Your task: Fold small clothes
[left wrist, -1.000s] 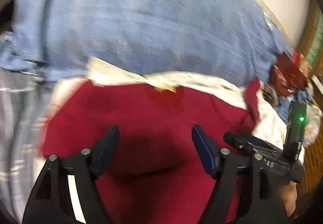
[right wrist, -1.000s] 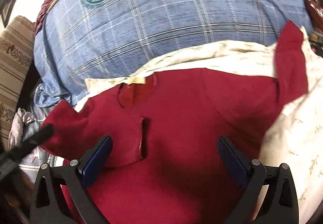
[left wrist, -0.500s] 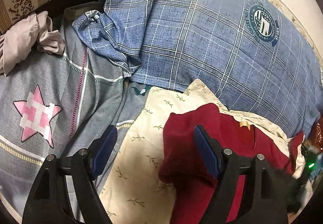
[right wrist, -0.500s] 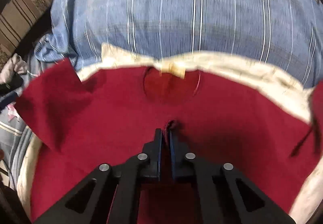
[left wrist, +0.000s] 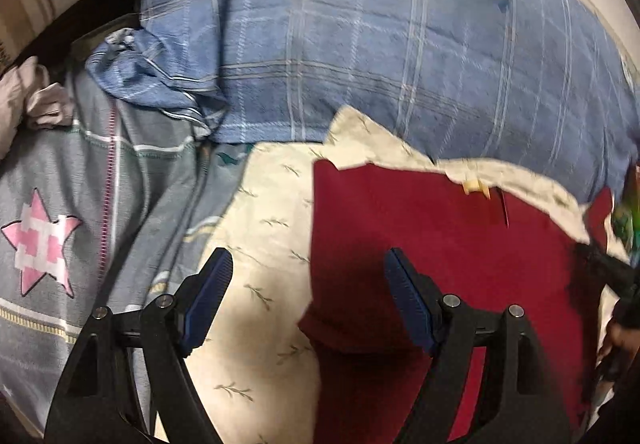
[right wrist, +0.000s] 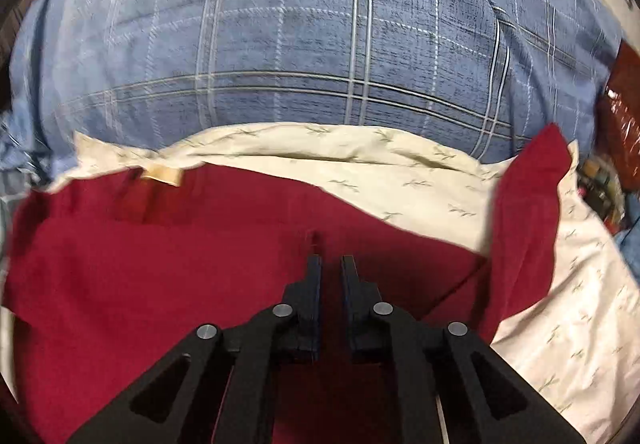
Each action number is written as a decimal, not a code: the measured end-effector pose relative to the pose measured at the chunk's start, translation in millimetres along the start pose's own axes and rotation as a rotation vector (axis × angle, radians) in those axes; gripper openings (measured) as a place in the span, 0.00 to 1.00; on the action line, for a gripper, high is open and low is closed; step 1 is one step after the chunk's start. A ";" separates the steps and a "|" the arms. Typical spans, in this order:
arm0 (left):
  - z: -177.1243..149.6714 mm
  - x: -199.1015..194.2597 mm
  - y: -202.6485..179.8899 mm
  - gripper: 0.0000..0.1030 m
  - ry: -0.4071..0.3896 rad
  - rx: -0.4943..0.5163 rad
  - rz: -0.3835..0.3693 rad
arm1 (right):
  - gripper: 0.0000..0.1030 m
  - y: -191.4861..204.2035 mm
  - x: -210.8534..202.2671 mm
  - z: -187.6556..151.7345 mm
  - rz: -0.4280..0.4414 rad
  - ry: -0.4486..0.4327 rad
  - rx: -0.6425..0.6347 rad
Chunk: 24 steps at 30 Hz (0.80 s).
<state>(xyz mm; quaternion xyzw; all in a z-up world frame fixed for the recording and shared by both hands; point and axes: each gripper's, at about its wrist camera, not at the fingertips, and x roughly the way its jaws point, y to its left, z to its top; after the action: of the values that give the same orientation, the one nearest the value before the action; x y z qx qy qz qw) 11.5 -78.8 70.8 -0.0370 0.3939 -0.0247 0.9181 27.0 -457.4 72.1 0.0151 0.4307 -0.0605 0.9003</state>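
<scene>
A small dark red shirt [left wrist: 440,256] lies on a cream leaf-print cloth [left wrist: 264,228]; its left sleeve is folded over the body. My left gripper [left wrist: 308,276] is open and empty, straddling the shirt's left edge. In the right wrist view the red shirt [right wrist: 160,264] fills the lower frame, its right sleeve [right wrist: 528,203] spread on the cream cloth [right wrist: 400,179]. My right gripper [right wrist: 330,264] is shut on a pinch of the red shirt's fabric near its middle.
A big blue plaid pillow [left wrist: 380,55] lies just behind the shirt, also in the right wrist view [right wrist: 312,43]. A grey blanket with a pink star [left wrist: 40,240] lies to the left. Clutter and a red packet [right wrist: 620,103] sit at the right.
My right gripper closed on the red fabric and has carried it to the right. The left sleeve now lies folded over the body. My left gripper stayed open and moved to the shirt's left edge.
</scene>
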 end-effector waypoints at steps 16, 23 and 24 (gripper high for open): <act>-11.3 36.9 20.2 0.77 0.148 0.001 0.111 | 0.61 197.4 35.9 21.1 0.498 0.051 -0.543; -8.2 40.6 19.3 0.76 0.145 -0.010 0.112 | 0.15 204.6 49.1 12.0 0.506 0.088 -0.581; -8.5 39.8 18.6 0.76 0.141 -0.009 0.112 | 0.10 204.6 45.2 12.0 0.483 0.077 -0.589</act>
<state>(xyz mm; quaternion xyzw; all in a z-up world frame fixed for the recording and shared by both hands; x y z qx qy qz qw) 32.9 -63.7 34.6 -0.0171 0.4592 0.0258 0.8878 89.3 -259.6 39.4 -0.1411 0.4470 0.2805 0.8376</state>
